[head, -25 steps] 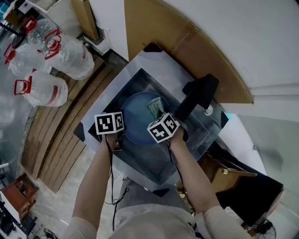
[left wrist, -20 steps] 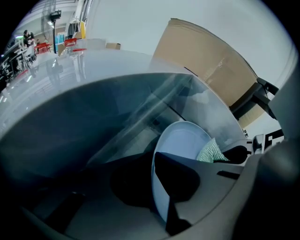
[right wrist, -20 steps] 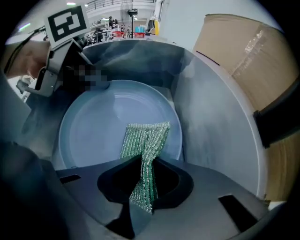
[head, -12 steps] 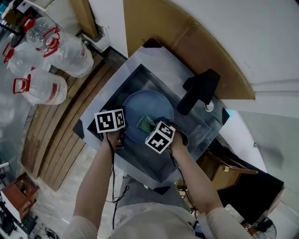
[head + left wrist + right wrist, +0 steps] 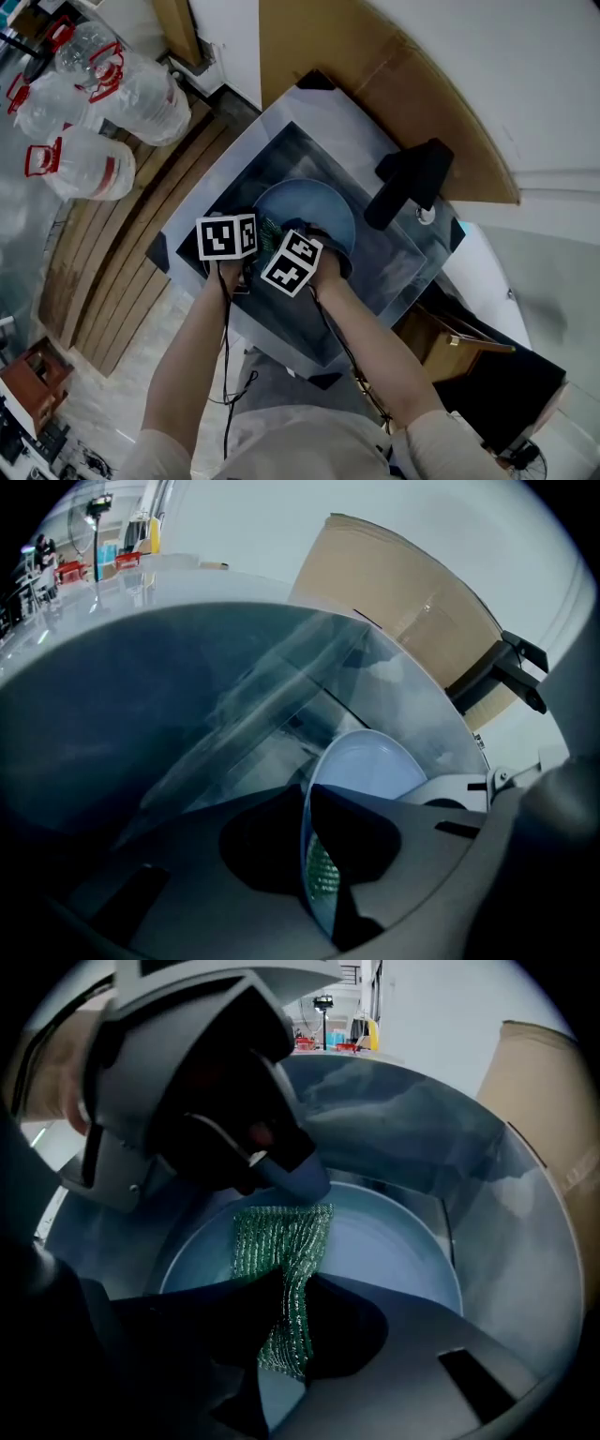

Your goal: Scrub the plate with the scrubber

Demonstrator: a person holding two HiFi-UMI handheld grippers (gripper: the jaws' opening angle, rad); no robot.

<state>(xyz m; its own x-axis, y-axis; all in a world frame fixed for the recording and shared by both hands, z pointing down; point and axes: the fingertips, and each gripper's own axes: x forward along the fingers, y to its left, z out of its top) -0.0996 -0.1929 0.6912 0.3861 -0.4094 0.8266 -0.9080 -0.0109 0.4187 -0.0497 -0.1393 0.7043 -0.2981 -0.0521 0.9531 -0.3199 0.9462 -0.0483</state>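
Plate (image 5: 394, 1241) lying in the sink (image 5: 412, 1138) — left gripper (image 5: 307, 803) pinches its rim, jaws just easing slightly wider; right gripper (image 5: 295, 1288) clamps the green scrubber (image 5: 281, 1237). Best pressed flat, with the rim held steady. A second ago the scrubber sat at the far edge — now it is near the left gripper.

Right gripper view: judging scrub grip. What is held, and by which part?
The right gripper pinches the green scrubber by one end; the rest lies on the plate.

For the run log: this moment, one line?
left gripper: on plate rim, jaws just opening | right gripper: scrubber clamped, on plate | plate: in sink
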